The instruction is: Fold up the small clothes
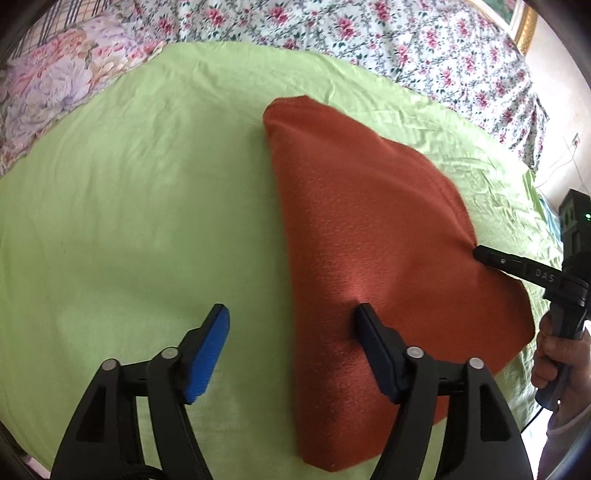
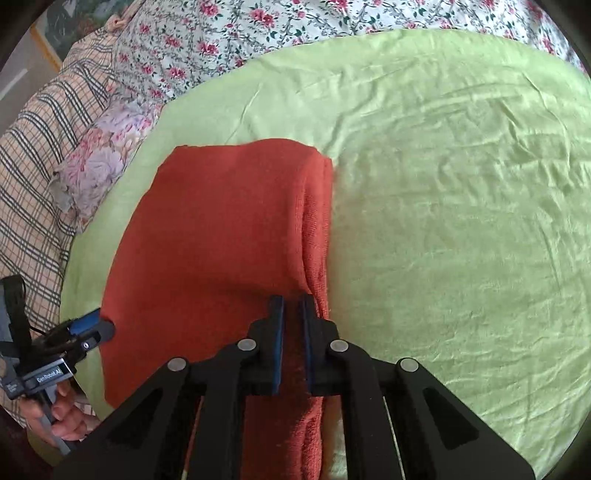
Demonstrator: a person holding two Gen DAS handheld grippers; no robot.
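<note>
A rust-orange knitted garment (image 1: 369, 258) lies folded on a light green sheet (image 1: 129, 221). My left gripper (image 1: 293, 314) is open, with one blue-padded finger over the sheet and the other over the garment's left fold. My right gripper (image 2: 291, 301) is shut on the garment's (image 2: 221, 240) right edge, pinching a ridge of cloth between its pads. In the left wrist view the right gripper (image 1: 480, 254) shows as a closed black tip on the garment's right edge. In the right wrist view the left gripper (image 2: 99, 325) sits at the garment's left edge.
The green sheet (image 2: 461, 221) covers a bed with floral bedding (image 1: 369, 37) behind it. A floral pillow (image 2: 99, 166) and a plaid cloth (image 2: 37, 147) lie at the left. A gold picture frame (image 1: 526, 29) hangs on the wall.
</note>
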